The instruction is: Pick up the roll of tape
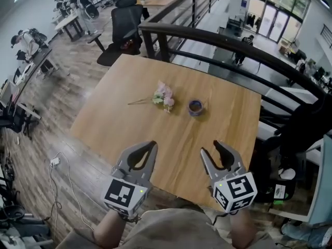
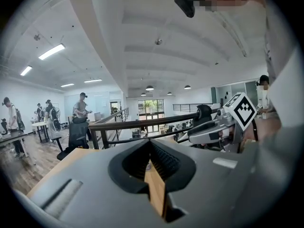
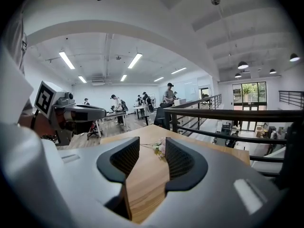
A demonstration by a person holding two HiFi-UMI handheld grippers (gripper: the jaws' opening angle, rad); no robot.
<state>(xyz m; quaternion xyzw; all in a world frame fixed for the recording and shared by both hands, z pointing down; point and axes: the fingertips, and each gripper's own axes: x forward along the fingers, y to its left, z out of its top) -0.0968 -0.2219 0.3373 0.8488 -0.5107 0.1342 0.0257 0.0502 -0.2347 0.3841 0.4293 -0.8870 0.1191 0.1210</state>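
The roll of tape, small and dark with a brownish core, lies flat on the wooden table right of centre. A sprig of pale pink flowers lies just left of it. Both grippers hover over the table's near edge, well short of the tape. My left gripper has its jaws together and holds nothing. My right gripper is open and empty. In the right gripper view the flowers show between the jaws of that gripper; the tape is hidden there.
A black railing runs just beyond the table's far and right edges, with a drop behind it. A black office chair stands past the far left corner. A white cable and plug lie on the floor at the left.
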